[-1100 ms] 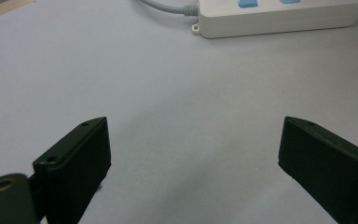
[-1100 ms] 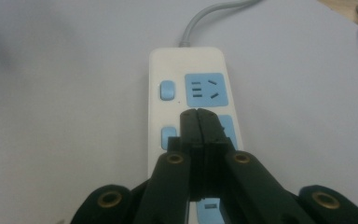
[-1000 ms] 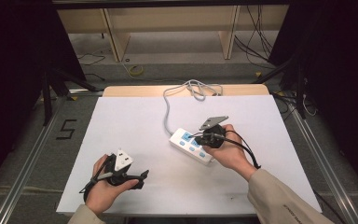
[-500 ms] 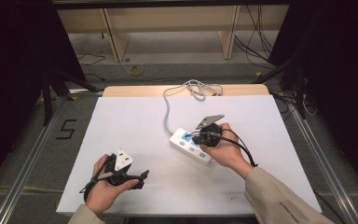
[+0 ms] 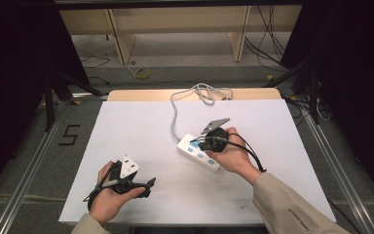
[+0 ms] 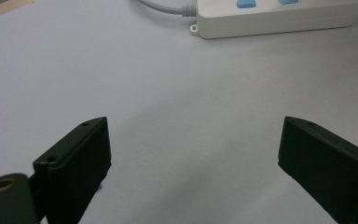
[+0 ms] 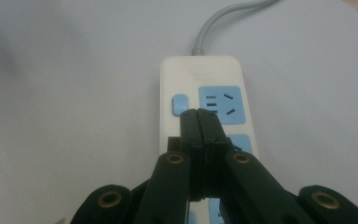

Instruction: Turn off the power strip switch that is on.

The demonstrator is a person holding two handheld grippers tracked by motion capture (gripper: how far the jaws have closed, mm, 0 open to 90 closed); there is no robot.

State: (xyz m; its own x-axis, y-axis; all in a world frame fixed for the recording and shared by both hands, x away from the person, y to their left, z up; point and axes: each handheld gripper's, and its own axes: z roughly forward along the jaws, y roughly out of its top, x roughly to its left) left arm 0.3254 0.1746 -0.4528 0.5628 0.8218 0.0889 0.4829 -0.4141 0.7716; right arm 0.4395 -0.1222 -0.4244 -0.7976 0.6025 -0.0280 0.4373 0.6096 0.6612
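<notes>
White worktop (image 5: 141,126) carries a power strip (image 5: 199,152) right of centre, its grey cord (image 5: 175,114) running to the far edge. Right tongs (image 7: 199,116), pressed together, sit over its small blue switch (image 7: 180,104); left tongs (image 6: 193,158), spread and empty, rest well apart near the front. Risk: closed tips could slide off the switch or shove the loose strip sideways.

My desk (image 5: 126,146): white sheet over it, a strip of pale wood showing at the far edge (image 5: 141,94). Floor (image 5: 24,161): grey, with a black "5" (image 5: 68,135) marked to my left. Metal rails (image 5: 29,170) run along both sides of the desk. Beyond the far edge: a light wooden shelf frame (image 5: 175,24), loose cables on the floor (image 5: 268,48) and a yellow loop (image 5: 141,73). Black curtains (image 5: 14,58) hang at left and right. Lighting is even and from overhead.
</notes>
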